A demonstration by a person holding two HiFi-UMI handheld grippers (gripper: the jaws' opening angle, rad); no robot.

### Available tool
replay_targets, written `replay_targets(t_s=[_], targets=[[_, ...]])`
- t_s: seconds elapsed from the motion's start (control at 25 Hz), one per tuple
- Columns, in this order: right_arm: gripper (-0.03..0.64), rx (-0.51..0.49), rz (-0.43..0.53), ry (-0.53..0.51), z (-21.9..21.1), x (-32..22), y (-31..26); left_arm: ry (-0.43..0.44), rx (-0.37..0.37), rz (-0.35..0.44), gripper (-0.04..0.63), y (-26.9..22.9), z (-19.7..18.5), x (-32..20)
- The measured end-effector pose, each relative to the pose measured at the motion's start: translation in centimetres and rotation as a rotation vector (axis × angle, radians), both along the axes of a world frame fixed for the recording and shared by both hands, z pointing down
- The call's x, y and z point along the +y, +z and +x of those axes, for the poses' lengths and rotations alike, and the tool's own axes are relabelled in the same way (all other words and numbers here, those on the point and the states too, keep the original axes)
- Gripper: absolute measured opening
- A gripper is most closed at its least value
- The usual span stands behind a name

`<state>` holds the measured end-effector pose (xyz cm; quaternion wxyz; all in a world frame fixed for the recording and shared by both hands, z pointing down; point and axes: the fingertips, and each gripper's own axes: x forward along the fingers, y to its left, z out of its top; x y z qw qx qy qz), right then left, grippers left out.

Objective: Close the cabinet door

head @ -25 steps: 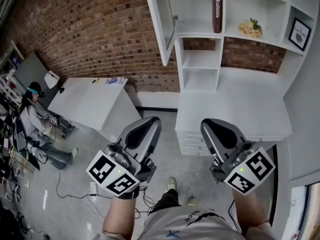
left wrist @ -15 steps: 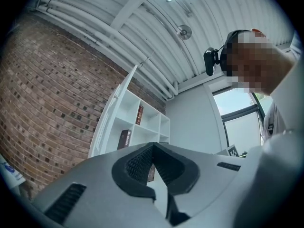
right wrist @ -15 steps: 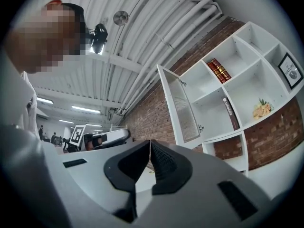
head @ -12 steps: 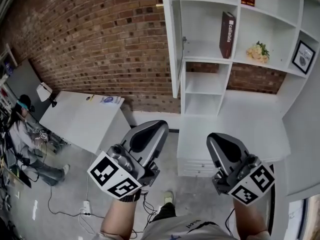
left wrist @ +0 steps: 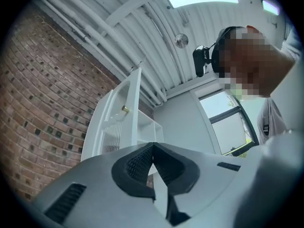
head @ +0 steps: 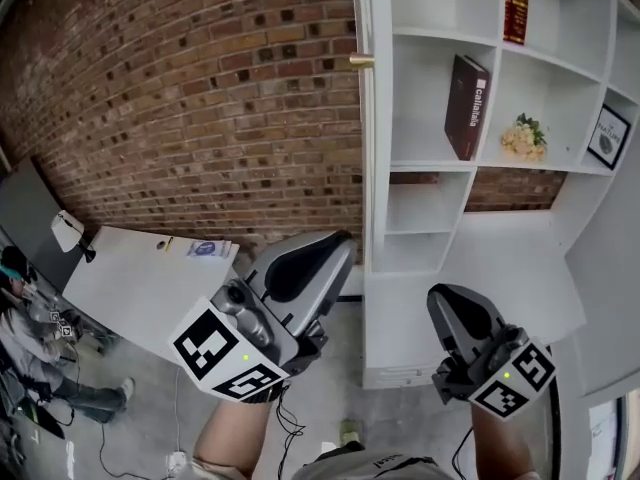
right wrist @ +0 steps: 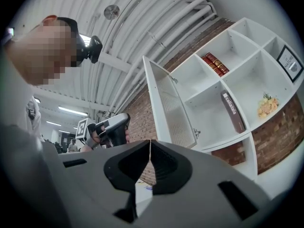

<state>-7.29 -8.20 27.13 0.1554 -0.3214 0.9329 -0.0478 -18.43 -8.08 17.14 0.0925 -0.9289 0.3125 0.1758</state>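
Note:
The white cabinet door stands open, edge-on to me, with a brass knob on its left face. It hangs on the white shelf unit. My left gripper is shut and empty, just left of and below the door's lower edge. My right gripper is shut and empty too, lower, in front of the desk part. In the left gripper view the door and knob rise beyond the closed jaws. In the right gripper view the door swings out leftward.
A dark red book, a flower bunch and a framed picture sit in the shelves. A brick wall runs behind. A white table stands at lower left, and a seated person is at the far left.
Both grippers have come up and forward toward the shelf unit. The door now stands nearer, edge-on just above my left gripper. Both pairs of jaws stay shut.

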Motion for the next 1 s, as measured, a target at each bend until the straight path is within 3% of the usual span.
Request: replay_targets(t_s=[0.32, 0.4, 0.48, 0.68, 1.0], targets=[[0.020, -0.002, 0.058, 0.083, -1.8, -2.8, -2.2, 0.105, -0.062, 0.191, 0.017, -6.3, -2.0, -3.8], [0.020, -0.007, 0.065, 0.106, -1.5, -3.5, -2.6, 0.118, -0.072, 0.226, 0.050, -7.6, -2.0, -4.9], [0.020, -0.009, 0.071, 0.119, -1.3, -4.1, -2.9, 0.126, -0.083, 0.250, 0.097, -8.7, -2.0, -6.0], [0.020, -0.013, 0.097, 0.127, -1.2, -5.3, -3.9, 0.124, -0.118, 0.309, 0.132, -11.1, -1.7, -8.1], [0.020, -0.019, 0.134, 0.130, 0.2, -6.9, -5.7, 0.167, -0.205, 0.384, 0.137, -13.3, 0.0, -9.6]])
